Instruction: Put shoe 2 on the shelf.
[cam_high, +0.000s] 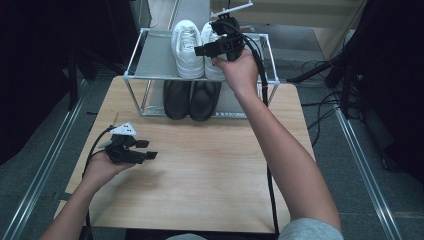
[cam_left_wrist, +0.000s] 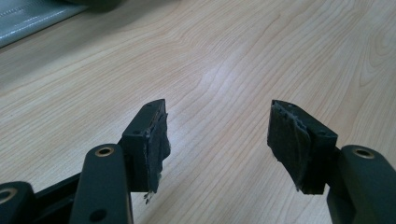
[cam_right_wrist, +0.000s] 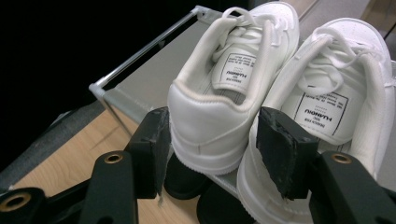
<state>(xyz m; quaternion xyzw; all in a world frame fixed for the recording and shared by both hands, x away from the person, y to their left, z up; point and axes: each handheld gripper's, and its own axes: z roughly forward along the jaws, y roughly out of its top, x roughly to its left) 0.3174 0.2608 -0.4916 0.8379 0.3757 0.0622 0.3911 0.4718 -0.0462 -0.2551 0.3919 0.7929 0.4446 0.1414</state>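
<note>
High view looks down; gripper views sit close, sharing its table (cam_high: 200, 170).

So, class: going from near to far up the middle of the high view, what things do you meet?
Bare wooden table → pair of black shoes under the rack → pair of white sneakers on the rack's top shelf.

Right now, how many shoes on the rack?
4. Two white lace-up sneakers sit side by side on the top shelf of the metal-framed rack; two black shoes sit below them. None look hidden.
</note>
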